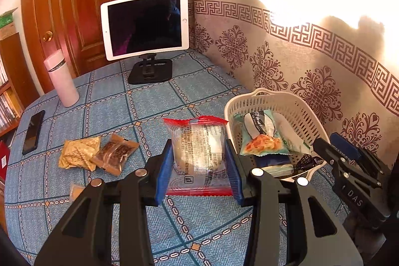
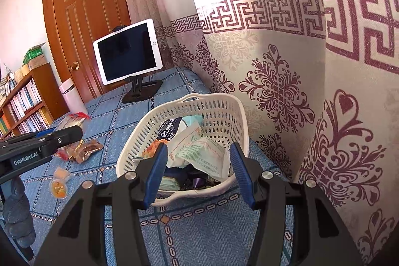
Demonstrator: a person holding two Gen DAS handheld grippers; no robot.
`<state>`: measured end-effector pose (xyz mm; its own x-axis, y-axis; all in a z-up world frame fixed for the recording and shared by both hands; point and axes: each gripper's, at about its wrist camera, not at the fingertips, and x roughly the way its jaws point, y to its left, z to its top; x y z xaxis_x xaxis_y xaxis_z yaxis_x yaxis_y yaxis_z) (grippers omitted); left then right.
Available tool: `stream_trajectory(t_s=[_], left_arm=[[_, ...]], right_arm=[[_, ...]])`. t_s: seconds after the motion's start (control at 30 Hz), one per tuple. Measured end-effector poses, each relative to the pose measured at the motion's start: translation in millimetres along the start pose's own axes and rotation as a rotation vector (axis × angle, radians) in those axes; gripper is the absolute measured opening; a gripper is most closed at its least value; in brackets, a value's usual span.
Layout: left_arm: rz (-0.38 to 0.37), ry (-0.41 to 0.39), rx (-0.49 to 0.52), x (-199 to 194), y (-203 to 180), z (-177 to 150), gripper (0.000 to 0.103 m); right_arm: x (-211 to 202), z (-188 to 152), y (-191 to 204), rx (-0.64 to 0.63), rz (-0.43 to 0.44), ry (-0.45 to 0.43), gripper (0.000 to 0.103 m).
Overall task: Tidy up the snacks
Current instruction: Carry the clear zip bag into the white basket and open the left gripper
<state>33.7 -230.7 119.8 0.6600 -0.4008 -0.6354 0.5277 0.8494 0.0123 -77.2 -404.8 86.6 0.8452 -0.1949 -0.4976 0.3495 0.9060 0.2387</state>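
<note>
A: Left gripper [image 1: 199, 163] clenched on a red-edged clear snack packet [image 1: 197, 148], held just left of the white basket [image 1: 251, 101].

B: Right gripper [image 2: 197, 173]?

A: Released, nothing between its pads, poised over the basket's near rim. Basket holds several wrapped snacks.

B: Loose ones?

A: Gold packet [image 1: 77, 153] and brown packet [image 1: 116, 153] on the blue worktop [image 1: 159, 104], well left of the basket; tablet [image 1: 144, 25] behind it.

The left gripper [image 1: 199, 161] pinches a clear, red-edged snack packet [image 1: 199, 146] just beside the white basket [image 1: 294, 106] of snacks by the table's wall edge. A gold packet [image 1: 77, 152] and brown packet [image 1: 116, 152] lie touching on the blue tablecloth [image 1: 149, 106].
</note>
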Motion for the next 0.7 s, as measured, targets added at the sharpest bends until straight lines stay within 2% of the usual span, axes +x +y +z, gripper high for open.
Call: stream_trajectory(t_s=[0.3, 0.6, 0.63, 0.7], left_arm=[[-0.112, 0.019, 0.026, 29.6, -37.6, 20.8, 0.041], [-0.192, 0.044, 0.023, 56.5, -63.0, 36.1, 0.043], [-0.199, 0.047, 0.022, 58.4, -65.0, 36.9, 0.045], [-0.204, 0.046, 0.007, 58.6, -65.0, 36.8, 0.080]], right_arm=[[-1.7, -10.1, -1.8, -0.003, 0.015, 0.022, 0.053], [-3.3, -10.7, -7.1, 0.008, 0.017, 0.018, 0.053], [-3.2, -10.6, -7.3, 0.009, 0.018, 0.018, 0.053], [-3.8, -10.3, -7.8, 0.009, 0.018, 0.015, 0.053]])
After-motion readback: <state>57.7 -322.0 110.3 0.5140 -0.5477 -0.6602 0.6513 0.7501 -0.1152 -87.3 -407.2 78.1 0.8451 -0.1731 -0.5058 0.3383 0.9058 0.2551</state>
